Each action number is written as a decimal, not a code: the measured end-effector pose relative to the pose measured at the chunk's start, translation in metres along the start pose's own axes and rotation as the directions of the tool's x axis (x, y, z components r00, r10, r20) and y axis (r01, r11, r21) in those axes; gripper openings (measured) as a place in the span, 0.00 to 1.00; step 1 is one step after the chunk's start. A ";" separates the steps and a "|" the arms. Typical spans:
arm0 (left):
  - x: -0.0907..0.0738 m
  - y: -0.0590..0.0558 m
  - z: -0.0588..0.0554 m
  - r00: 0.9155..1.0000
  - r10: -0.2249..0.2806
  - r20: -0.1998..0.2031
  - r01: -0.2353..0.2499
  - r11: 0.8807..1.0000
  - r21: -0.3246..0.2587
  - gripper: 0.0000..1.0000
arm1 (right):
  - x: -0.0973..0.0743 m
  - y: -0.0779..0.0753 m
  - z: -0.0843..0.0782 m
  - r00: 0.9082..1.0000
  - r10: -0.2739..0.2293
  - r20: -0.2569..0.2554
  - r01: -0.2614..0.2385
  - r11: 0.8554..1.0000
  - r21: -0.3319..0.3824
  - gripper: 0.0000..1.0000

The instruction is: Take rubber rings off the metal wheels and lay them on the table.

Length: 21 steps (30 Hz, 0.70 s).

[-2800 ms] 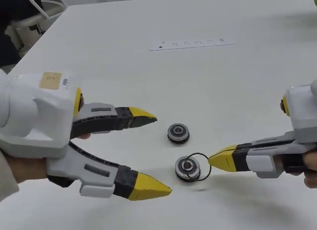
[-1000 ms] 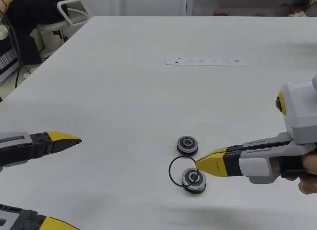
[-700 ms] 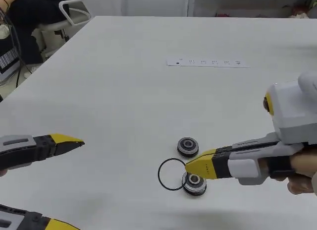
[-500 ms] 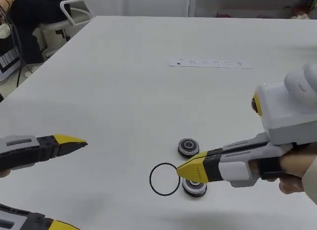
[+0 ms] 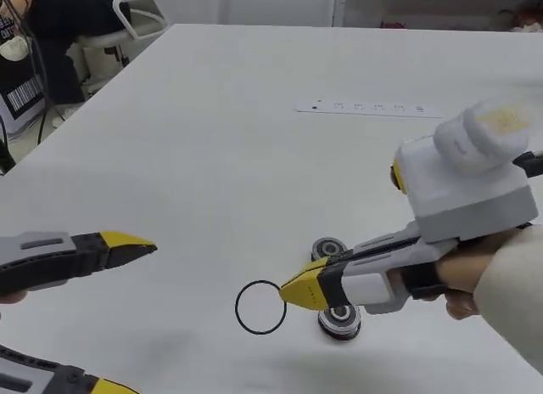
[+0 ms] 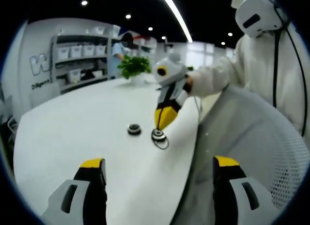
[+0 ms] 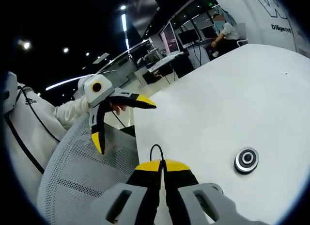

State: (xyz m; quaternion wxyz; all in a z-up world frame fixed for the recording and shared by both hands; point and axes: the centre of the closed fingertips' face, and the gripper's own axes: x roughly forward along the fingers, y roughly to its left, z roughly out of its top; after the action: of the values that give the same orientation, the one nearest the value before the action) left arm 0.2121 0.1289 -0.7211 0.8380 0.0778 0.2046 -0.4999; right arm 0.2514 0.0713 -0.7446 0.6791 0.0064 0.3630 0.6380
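Observation:
My right gripper (image 5: 287,292) is shut on a thin black rubber ring (image 5: 237,307), which sticks out to the left of its yellow tips, just over the white table (image 5: 254,156). Two metal wheels lie by it: one (image 5: 340,320) under the jaws, the other (image 5: 327,248) just behind. In the right gripper view the ring (image 7: 156,148) rises from the shut tips (image 7: 162,164), with one wheel (image 7: 246,160) to the right. My left gripper (image 5: 131,318) stands open at the left, holding nothing. The left gripper view has both wheels (image 6: 134,129) (image 6: 157,134) ahead of its jaws.
A white strip with small marks (image 5: 369,109) lies at the far middle of the table. An office chair (image 5: 140,12) and a seated person are beyond the far left corner. A mesh chair back (image 6: 252,137) stands near the table's edge.
The right gripper has drawn the ring leftward, from around the near wheel to clear of it on the left. The left gripper has stayed open at the left.

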 end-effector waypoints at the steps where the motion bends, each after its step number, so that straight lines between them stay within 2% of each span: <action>1: 0.000 0.000 0.000 1.000 0.000 0.000 0.000 1.000 0.000 0.93 | 0.002 -0.001 -0.001 1.000 -0.001 -0.005 0.001 1.000 0.000 0.00; 6: 0.001 -0.001 -0.002 1.000 -0.002 -0.003 0.002 1.000 -0.006 0.92 | 0.010 -0.010 -0.007 0.999 -0.025 -0.029 0.025 1.000 0.002 0.00; 21: 0.002 -0.004 -0.001 1.000 -0.016 0.002 0.016 1.000 -0.012 0.92 | 0.025 -0.024 -0.023 0.995 -0.069 -0.068 0.071 0.997 0.023 0.00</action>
State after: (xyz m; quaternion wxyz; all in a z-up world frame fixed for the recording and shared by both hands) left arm 0.2093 0.1259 -0.7226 0.8347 0.0708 0.2074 -0.5052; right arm 0.2585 0.0778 -0.7847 0.6883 -0.0190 0.3935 0.6091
